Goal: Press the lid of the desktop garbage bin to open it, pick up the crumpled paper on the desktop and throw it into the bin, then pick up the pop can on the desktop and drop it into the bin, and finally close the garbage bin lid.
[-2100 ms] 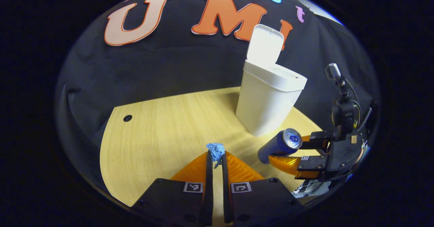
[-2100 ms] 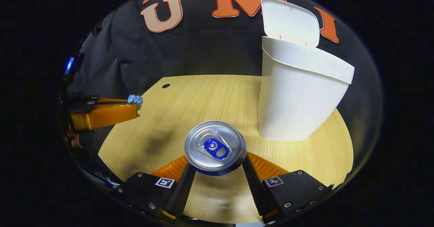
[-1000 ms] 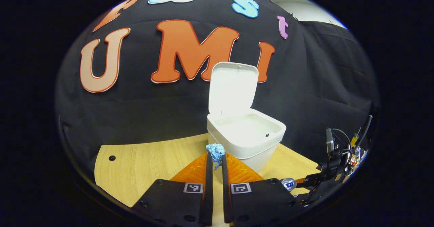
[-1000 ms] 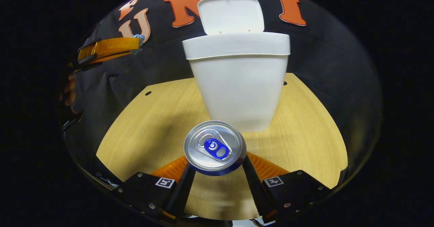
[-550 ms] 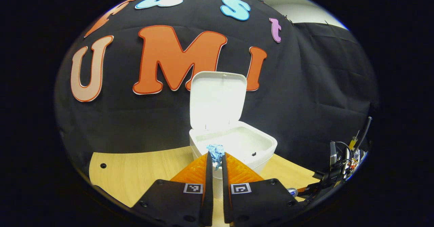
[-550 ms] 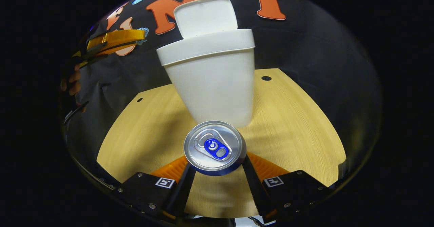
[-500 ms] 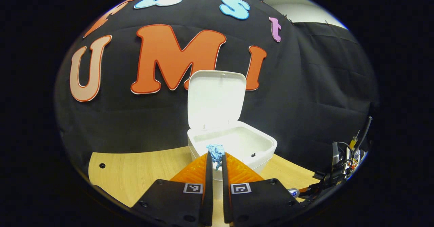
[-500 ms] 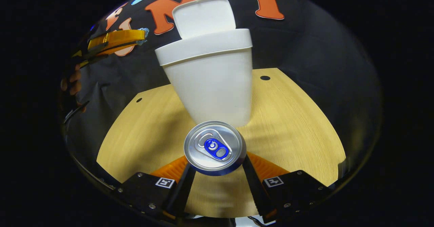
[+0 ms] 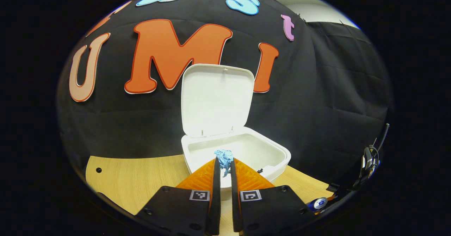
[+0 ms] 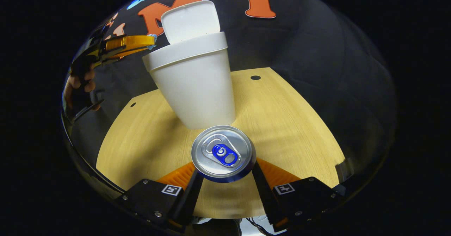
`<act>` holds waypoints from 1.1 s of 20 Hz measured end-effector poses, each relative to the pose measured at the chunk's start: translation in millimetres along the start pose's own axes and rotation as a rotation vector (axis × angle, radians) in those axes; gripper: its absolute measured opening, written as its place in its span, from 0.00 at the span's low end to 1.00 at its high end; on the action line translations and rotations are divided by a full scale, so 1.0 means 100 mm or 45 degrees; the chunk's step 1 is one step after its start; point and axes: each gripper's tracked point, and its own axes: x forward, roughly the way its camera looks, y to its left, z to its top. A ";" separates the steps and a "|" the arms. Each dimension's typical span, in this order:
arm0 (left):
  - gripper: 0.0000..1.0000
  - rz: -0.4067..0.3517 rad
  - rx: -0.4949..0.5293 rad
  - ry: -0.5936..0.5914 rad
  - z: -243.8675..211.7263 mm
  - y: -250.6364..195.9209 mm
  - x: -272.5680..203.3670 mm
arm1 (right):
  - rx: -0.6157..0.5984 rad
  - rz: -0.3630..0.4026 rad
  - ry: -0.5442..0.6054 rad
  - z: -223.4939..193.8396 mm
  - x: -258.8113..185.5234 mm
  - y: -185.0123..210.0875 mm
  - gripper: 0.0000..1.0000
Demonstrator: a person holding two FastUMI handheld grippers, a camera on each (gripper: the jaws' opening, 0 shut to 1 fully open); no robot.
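Bin (image 9: 235, 158) stands on the desk (image 10: 289, 123), lid (image 9: 215, 100) up and leaning back toward the wall. Left gripper (image 9: 224, 162) is clamped on the paper (image 9: 224, 157), a small crumpled wad pinched at the very tips, just above the bin's near rim. Right gripper (image 10: 225, 174) is clamped on the can (image 10: 223, 153), held off the desk with its top toward the camera, low in front of the bin.

Risks:
- Paper sits over the near edge rather than the middle of the opening, as far as the fisheye lets me judge. Letting go here could bounce it off the rim onto the desk.
- The wad is light and may cling to a finger on release.
- Both tools converge on one opening; raising the can too soon could knock the left gripper or the lid.
- A bump on the lid could drop it shut before either item is in.
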 end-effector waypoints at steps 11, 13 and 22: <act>0.39 0.016 0.064 0.033 -0.10 0.05 -0.03 | -0.021 -0.053 -0.194 0.76 -0.37 -0.08 0.80; 0.54 0.001 0.079 0.036 -0.11 0.04 -0.06 | -0.030 -0.049 -0.224 0.88 -0.44 -0.10 0.80; 0.94 0.086 0.096 0.010 -0.16 0.17 -0.23 | -0.171 -0.004 -0.337 1.45 -0.66 0.03 0.80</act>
